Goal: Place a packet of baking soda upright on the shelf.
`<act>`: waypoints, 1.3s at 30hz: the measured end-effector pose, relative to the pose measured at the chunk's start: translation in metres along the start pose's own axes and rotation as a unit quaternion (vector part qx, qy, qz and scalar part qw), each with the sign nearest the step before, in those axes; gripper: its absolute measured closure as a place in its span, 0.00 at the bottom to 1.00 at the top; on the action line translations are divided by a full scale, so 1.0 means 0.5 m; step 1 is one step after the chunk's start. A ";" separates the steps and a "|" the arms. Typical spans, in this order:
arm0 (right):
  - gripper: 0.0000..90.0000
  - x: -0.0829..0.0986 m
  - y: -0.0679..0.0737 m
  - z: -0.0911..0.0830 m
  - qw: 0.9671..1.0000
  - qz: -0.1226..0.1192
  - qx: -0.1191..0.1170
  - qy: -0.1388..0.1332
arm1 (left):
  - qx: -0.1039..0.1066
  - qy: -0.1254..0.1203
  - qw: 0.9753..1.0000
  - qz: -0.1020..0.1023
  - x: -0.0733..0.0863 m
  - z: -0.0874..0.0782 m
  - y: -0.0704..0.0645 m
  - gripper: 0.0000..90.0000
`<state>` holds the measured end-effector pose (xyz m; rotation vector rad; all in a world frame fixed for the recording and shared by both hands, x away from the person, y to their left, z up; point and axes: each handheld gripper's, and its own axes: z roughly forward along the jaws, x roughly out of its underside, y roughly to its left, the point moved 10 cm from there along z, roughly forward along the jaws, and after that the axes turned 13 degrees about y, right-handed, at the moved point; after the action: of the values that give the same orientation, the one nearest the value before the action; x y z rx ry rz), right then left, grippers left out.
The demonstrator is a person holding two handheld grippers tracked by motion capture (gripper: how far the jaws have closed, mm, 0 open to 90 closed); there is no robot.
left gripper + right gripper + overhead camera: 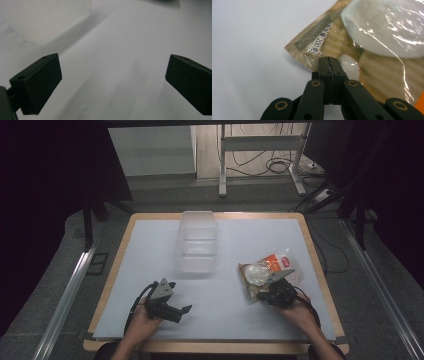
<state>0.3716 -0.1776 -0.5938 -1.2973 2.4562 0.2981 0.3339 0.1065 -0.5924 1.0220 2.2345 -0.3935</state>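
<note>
1. Jaws first, from the high view: the left gripper (186, 309) lies low on the near left of the white table (150, 250) with its jaws spread over bare surface, held in the person's left hand (145, 317). The right gripper (263, 294), in the right hand (298, 312), sits at the near edge of a food packet (267, 270) on the near right. A clear plastic box (198, 241) stands upright at the middle of the table, well apart from both grippers.
2. Left gripper view: both black jaws stand wide apart with bare white table between them; the clear box's wall (42, 20) shows at far left.
3. Right gripper view: the jaws are pressed together, pinching the packet's (372, 62) near edge beside its printed corner label (318, 41).
</note>
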 end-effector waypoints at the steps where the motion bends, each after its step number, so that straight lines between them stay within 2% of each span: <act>1: 0.99 -0.002 0.002 0.001 1.000 -0.002 0.001 0.001 | 0.000 0.000 1.000 0.000 0.000 0.000 0.000 0.01; 7: 0.97 -0.002 0.002 0.000 1.000 0.000 -0.002 0.005 | -0.001 0.000 1.000 0.000 0.001 -0.001 0.000 0.01; 10: 0.90 -0.001 0.008 -0.004 1.000 -0.002 -0.010 0.007 | -0.001 0.001 1.000 0.002 0.002 -0.002 0.001 0.01; 12: 0.89 0.000 0.010 -0.005 1.000 -0.005 -0.007 0.009 | -0.001 0.001 1.000 0.002 0.002 -0.002 0.001 0.01; 13: 0.88 0.000 0.012 -0.010 1.000 -0.011 0.003 0.011 | -0.001 0.002 1.000 0.002 0.002 -0.002 0.001 0.01; 16: 0.84 -0.003 0.008 -0.025 1.000 -0.011 0.015 0.001 | -0.001 0.000 1.000 0.001 0.001 -0.001 -0.001 0.01; 20: 0.78 -0.001 -0.010 -0.048 0.999 -0.002 0.037 -0.007 | -0.001 0.002 1.000 0.002 0.002 0.000 -0.001 0.01; 30: 0.62 0.010 -0.061 -0.107 0.996 0.036 0.064 -0.043 | -0.003 0.005 1.000 0.005 0.002 0.002 -0.002 0.01; 35: 0.53 0.023 -0.082 -0.118 0.995 0.057 0.070 -0.037 | -0.004 0.007 1.000 0.007 0.003 0.003 -0.002 0.01; 39: 0.44 0.029 -0.101 -0.130 0.993 0.072 0.084 -0.037 | -0.005 0.008 1.000 0.008 0.003 0.003 -0.002 0.01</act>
<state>0.3926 -0.2390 -0.5411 -1.0249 2.4566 0.1673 0.3329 0.1058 -0.5944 1.0400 2.2384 -0.3687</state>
